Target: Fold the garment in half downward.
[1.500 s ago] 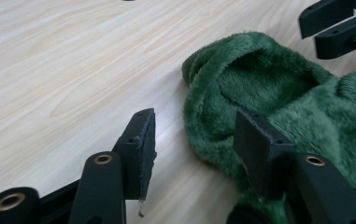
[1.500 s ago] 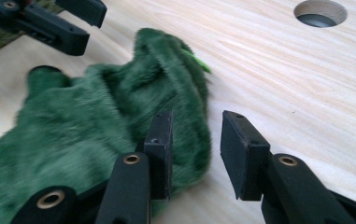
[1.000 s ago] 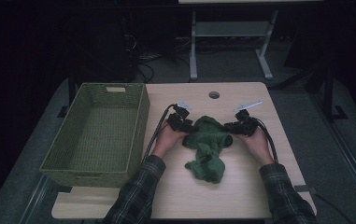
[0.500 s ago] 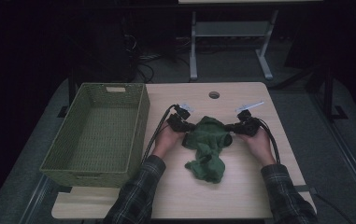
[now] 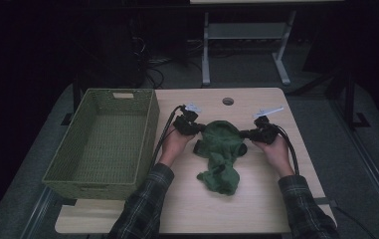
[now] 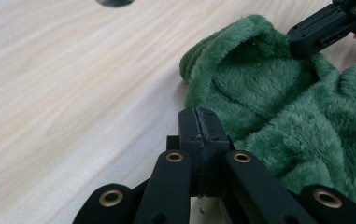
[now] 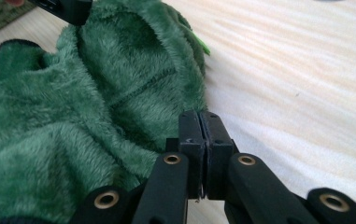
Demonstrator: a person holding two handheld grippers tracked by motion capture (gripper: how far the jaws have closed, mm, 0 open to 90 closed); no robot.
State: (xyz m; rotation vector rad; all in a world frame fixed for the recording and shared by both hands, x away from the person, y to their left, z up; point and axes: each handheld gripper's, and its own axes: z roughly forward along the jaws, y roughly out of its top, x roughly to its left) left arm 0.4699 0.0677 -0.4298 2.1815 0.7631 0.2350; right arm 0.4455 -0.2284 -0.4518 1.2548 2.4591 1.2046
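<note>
High view: one green fleece garment [image 5: 220,154], one basket [image 5: 102,144], two grippers, left gripper [image 5: 197,130], right gripper [image 5: 242,134], each clamped on it

The cloth [image 5: 220,152] is dark green and fluffy. The basket [image 5: 102,144] is olive green with a woven pattern. The table [image 5: 256,199] is light wood with a fine grain. Both sleeves [image 5: 144,209] have a dark plaid pattern. The left claw [image 6: 199,128] and the right claw [image 7: 200,128] are black with brass-coloured rivets.
</note>
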